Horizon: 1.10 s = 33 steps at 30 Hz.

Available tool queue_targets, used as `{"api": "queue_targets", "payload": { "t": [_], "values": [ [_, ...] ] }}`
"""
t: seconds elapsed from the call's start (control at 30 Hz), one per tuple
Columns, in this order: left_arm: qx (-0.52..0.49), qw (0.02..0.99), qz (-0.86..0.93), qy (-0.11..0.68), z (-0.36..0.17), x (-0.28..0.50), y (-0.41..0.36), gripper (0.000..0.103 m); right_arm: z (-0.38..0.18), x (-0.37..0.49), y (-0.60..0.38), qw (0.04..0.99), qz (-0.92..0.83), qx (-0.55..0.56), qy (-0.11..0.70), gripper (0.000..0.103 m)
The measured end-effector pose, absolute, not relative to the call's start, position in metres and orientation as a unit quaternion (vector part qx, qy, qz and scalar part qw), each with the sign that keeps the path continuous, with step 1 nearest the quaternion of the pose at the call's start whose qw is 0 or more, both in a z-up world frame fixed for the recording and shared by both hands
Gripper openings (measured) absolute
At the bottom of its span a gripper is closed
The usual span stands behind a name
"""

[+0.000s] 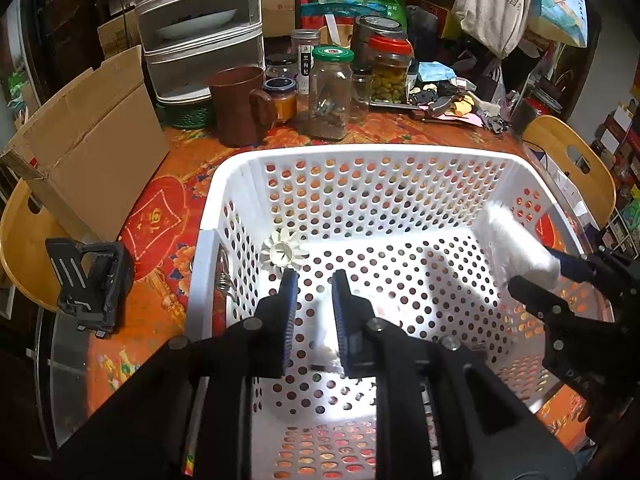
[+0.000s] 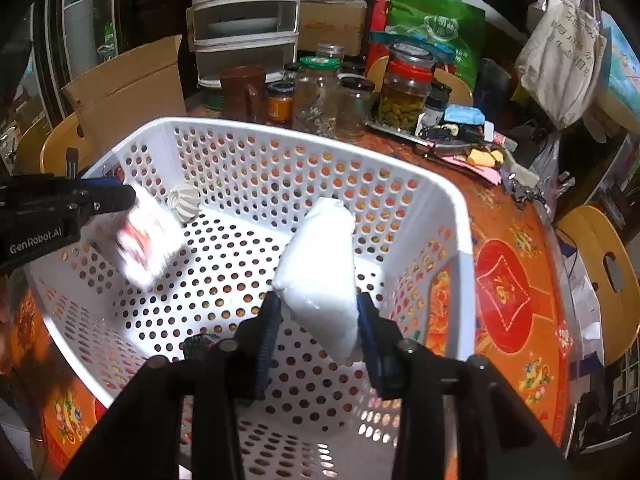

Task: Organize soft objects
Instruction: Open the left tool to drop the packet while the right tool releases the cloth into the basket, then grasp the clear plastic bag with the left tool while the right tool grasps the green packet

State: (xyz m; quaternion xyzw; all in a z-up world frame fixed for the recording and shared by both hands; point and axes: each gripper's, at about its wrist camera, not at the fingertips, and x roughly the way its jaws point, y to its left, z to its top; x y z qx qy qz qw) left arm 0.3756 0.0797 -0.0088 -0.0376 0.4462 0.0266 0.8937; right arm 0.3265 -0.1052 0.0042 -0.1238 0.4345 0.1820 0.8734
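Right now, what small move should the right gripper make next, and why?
Probably open the right gripper wider: the white packet sits between its fingers above the basket floor, seemingly touching both pads, so it should drop inside.

A glossy white perforated plastic basket (image 1: 400,156) is sitting on a shiny orange floral oilcloth (image 1: 160,312), near matt brown corrugated cardboard (image 1: 100,160).

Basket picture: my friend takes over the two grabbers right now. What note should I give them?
Left gripper: fingers apart, gripping nothing; a blurred red-and-white packet is just off them, inside the white basket.
Right gripper: fingers on a white pouch, above the basket floor.
Done: both soft things are at the basket.
Left: let the pouch down inside, then look for more soft things.
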Motion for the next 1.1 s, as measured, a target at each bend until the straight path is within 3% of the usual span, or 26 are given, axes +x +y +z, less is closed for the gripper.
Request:
{"api": "queue_targets", "payload": {
  "t": [0.03,0.13,0.2,0.4,0.57,0.8,1.1],
  "values": [
    [-0.040,0.894,0.024,0.447,-0.008,0.375,0.080,0.024,0.005,0.326,-0.105,0.875,0.180,-0.124,0.432,0.051],
    [-0.034,0.900,0.024,0.434,-0.001,0.368,0.078,0.052,0.009,0.323,-0.106,0.878,0.180,-0.129,0.425,0.072],
    [-0.022,0.907,0.026,0.419,0.005,0.362,0.075,0.075,0.011,0.322,-0.108,0.879,0.179,-0.126,0.422,0.075],
    [-0.001,0.916,0.025,0.399,0.021,0.340,0.067,0.085,0.015,0.316,-0.120,0.882,0.180,-0.102,0.423,0.080],
    [0.023,0.917,0.015,0.397,0.027,0.316,0.059,0.087,0.023,0.299,-0.131,0.887,0.182,-0.082,0.416,0.081],
    [0.025,0.935,0.029,0.354,0.049,0.228,0.064,0.093,0.040,0.234,-0.165,0.902,0.193,-0.046,0.383,0.083],
    [-0.013,0.939,0.019,0.344,0.006,0.113,0.062,0.094,-0.009,0.137,-0.179,0.893,0.220,-0.022,0.391,0.085]
  ]
}}
